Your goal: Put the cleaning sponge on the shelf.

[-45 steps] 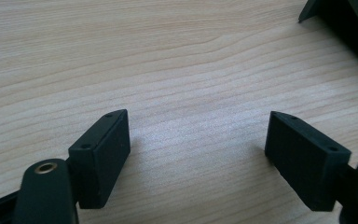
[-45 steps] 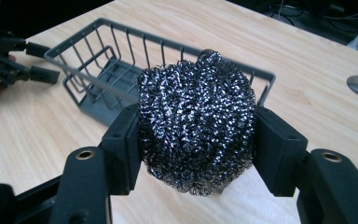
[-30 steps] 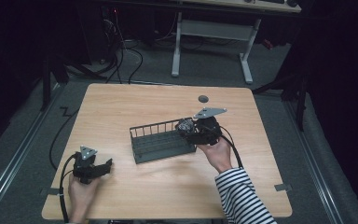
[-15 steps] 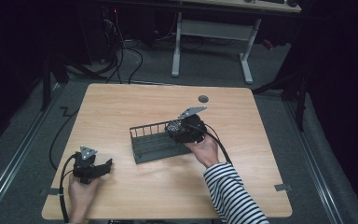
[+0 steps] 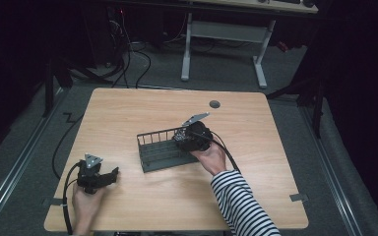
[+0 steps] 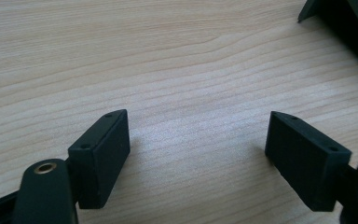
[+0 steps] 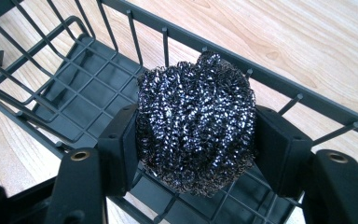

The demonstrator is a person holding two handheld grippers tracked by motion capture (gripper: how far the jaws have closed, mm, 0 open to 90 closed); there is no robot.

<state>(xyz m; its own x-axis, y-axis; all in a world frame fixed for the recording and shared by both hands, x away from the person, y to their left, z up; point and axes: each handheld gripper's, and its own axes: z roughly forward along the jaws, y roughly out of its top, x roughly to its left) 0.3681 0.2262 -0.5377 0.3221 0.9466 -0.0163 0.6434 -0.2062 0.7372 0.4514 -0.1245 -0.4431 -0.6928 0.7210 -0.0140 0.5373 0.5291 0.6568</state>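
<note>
1. The right gripper [image 7: 193,154] holds a steel wool scrubber [image 7: 196,122] between its jaws, low over the right end of the dark wire basket [image 5: 153,153] near the middle of the table [image 5: 128,113]. Its jaws have just been opening a little, yet in the right gripper view both pads [image 7: 119,144] touch the sides of the ball, so the grip is loosening, not yet let go.

2. The left gripper [image 6: 198,154] rests near the table's front left corner, jaws spread wide with nothing between them but bare wood.

3. The step in hand looks like setting the scrubber down inside the basket. To do it well, I would bring the ball low over the grid floor before the jaws part fully, since a springy wad can bounce or roll toward the bars.

4. Open the jaws evenly, so that neither pad drags the wire strands along; loose coils may snag on a pad's edge.

5. Lift straight up afterwards, clear of the upright bars and the top rail just behind the ball.

6. The scrubber is roughly round, with no clear long axis and no end that points anywhere; it bulges slightly above and below the pads.

7. The basket's long axis runs across the table, its right end tilted slightly away from the person.
</note>
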